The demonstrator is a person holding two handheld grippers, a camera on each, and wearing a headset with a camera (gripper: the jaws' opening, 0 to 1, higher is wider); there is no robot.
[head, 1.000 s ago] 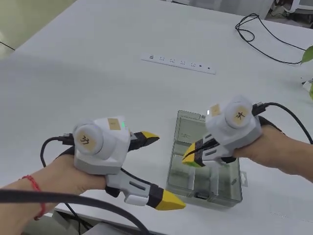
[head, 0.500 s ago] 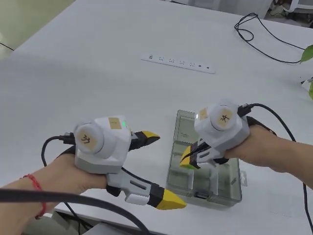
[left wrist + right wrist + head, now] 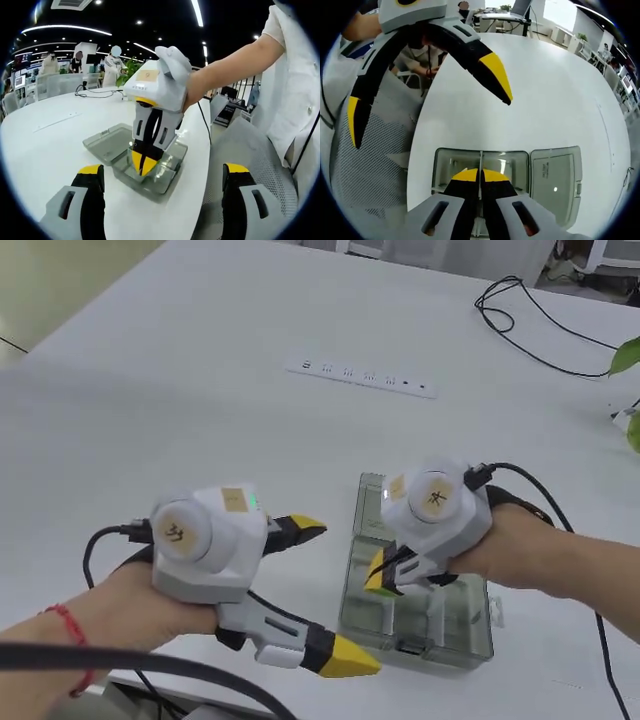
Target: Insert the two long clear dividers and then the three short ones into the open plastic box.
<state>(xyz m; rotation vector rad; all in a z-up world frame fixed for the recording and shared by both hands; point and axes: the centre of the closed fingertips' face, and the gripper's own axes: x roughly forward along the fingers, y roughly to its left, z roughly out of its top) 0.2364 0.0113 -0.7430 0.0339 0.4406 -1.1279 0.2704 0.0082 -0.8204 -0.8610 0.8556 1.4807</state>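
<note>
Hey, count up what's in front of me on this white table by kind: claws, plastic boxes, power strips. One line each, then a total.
Claws: 2, the left claw and the right claw
Plastic box: 1
Power strip: 1
Total: 4

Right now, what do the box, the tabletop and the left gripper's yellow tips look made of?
Box: clear, slightly grey-tinted rigid plastic with a glossy finish; you can see through its walls and lid.
Tabletop: smooth matte white, likely laminate or painted board; it gives only soft reflections.
Fingertips of the left gripper: opaque matte yellow, probably moulded plastic or rubber; the look leaves it open.
</note>
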